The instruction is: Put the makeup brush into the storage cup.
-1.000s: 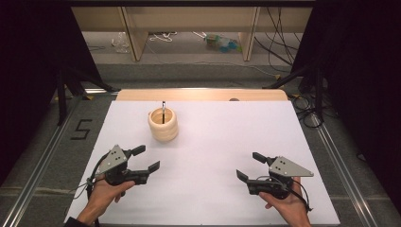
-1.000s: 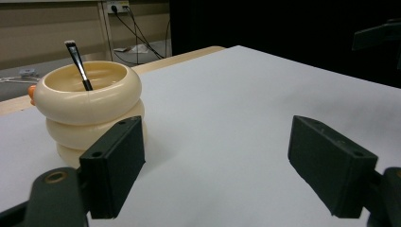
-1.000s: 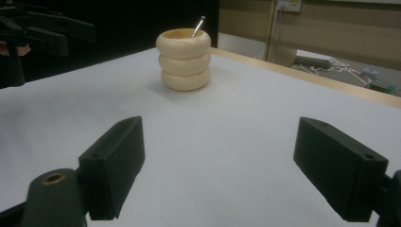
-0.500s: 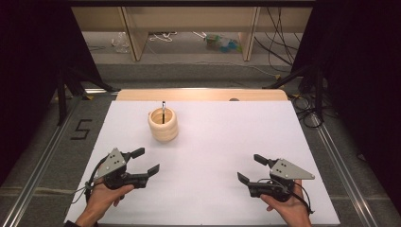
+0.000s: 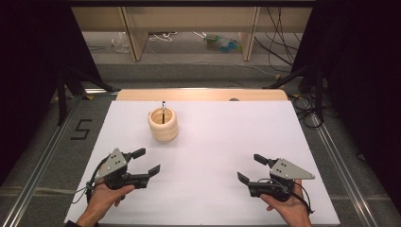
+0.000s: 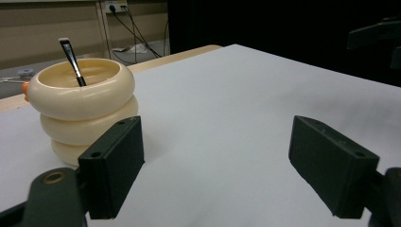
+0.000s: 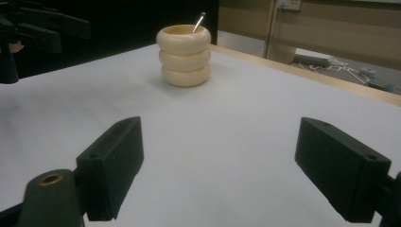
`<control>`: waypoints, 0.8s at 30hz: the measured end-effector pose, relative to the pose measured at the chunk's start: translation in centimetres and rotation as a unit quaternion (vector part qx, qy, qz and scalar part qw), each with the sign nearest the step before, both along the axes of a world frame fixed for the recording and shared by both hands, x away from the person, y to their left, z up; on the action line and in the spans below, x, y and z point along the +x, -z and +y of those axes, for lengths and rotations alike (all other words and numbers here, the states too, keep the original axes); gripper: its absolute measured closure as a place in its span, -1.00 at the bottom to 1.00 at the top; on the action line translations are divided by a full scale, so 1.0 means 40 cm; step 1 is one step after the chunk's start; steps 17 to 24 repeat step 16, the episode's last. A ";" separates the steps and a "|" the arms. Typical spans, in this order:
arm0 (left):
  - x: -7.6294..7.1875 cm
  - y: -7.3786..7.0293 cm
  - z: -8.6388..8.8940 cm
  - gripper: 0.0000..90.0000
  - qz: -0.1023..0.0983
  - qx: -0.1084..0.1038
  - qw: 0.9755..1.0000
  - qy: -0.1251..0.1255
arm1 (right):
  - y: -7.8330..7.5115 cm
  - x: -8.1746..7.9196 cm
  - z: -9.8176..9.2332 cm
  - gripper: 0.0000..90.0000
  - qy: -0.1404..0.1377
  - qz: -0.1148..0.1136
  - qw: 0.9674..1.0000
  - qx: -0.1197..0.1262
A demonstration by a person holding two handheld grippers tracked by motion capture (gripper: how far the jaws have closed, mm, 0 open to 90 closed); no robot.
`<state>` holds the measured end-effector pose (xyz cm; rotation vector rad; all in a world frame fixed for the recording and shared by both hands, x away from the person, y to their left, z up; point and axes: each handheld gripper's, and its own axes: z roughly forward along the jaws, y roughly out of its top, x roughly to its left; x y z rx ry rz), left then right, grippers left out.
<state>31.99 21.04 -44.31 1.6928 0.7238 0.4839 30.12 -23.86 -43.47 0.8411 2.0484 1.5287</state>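
Observation:
A cream ribbed pot (image 5: pixel 163 126) (image 6: pixel 80 109) (image 7: pixel 184 56) stands upright on the white table (image 5: pixel 217 142), left of centre toward the far side. A thin dark brush (image 5: pixel 163 111) (image 6: pixel 72 61) (image 7: pixel 199 22) leans inside it. My left gripper (image 5: pixel 145 161) (image 6: pixel 215 170) rests near the front left, open, nothing between its jaws, the pot a short way ahead. My right gripper (image 5: pixel 251 168) (image 7: pixel 231 175) sits at the front right, open and empty, pointing toward the pot far off.
A wooden strip (image 5: pixel 203 95) runs along the table's far edge. Beyond it are shelving legs, cables (image 5: pixel 283 42) and small items on the floor. Metal rails (image 5: pixel 42 156) flank the table, with a "5" mark (image 5: pixel 81 129) at the left.
Both hands have drawn back slightly toward the near edge of the table. Both grippers stay open; the pot and brush have not moved.

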 end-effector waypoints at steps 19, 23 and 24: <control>0.002 -0.001 0.001 -0.58 -0.007 0.005 1.000 0.005 | -0.002 -0.002 -0.002 -0.61 0.002 0.006 1.000 -0.009; 0.002 -0.001 0.001 -0.58 -0.007 0.005 1.000 0.005 | -0.002 -0.002 -0.002 -0.61 0.002 0.006 1.000 -0.009; 0.002 -0.001 0.001 -0.58 -0.007 0.005 1.000 0.005 | -0.002 -0.002 -0.002 -0.61 0.002 0.006 1.000 -0.009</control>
